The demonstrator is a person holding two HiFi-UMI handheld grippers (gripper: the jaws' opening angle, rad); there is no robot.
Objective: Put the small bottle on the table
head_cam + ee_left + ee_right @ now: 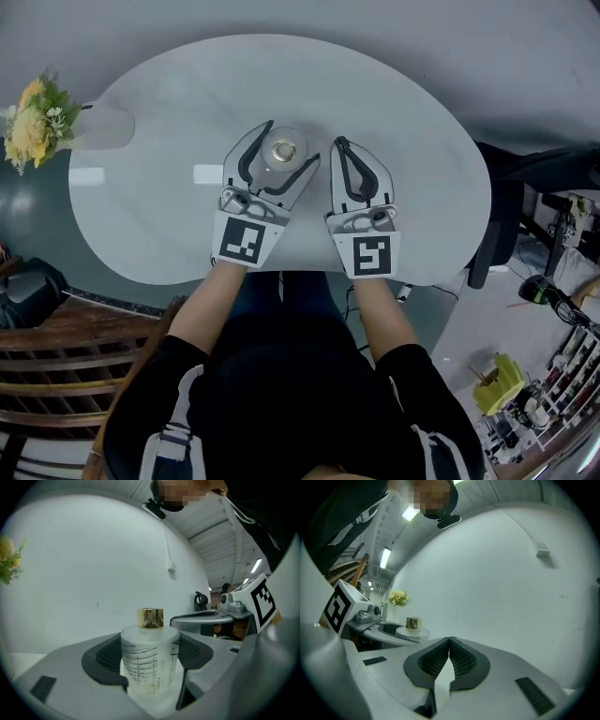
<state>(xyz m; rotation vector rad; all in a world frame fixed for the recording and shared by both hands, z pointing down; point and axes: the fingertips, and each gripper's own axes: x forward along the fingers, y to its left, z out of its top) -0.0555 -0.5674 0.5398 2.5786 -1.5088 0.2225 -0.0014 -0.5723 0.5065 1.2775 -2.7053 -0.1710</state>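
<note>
The small bottle (284, 150) is frosted white with a gold cap and stands upright between the jaws of my left gripper (293, 142), over the middle of the oval white table (169, 84). In the left gripper view both dark pads press against the sides of the bottle (149, 667), so my left gripper (149, 654) is shut on it. Whether its base touches the tabletop is hidden. My right gripper (340, 142) hovers just to the right, shut and empty, its pads meeting in the right gripper view (449, 640). That view also shows the bottle's gold cap (412, 623) at the left.
A bunch of yellow flowers (36, 117) in a pale vase (105, 127) stands at the table's left edge. A dark chair (506, 220) is beside the table's right side, wooden furniture (56, 347) at lower left, and floor clutter (544, 394) at lower right.
</note>
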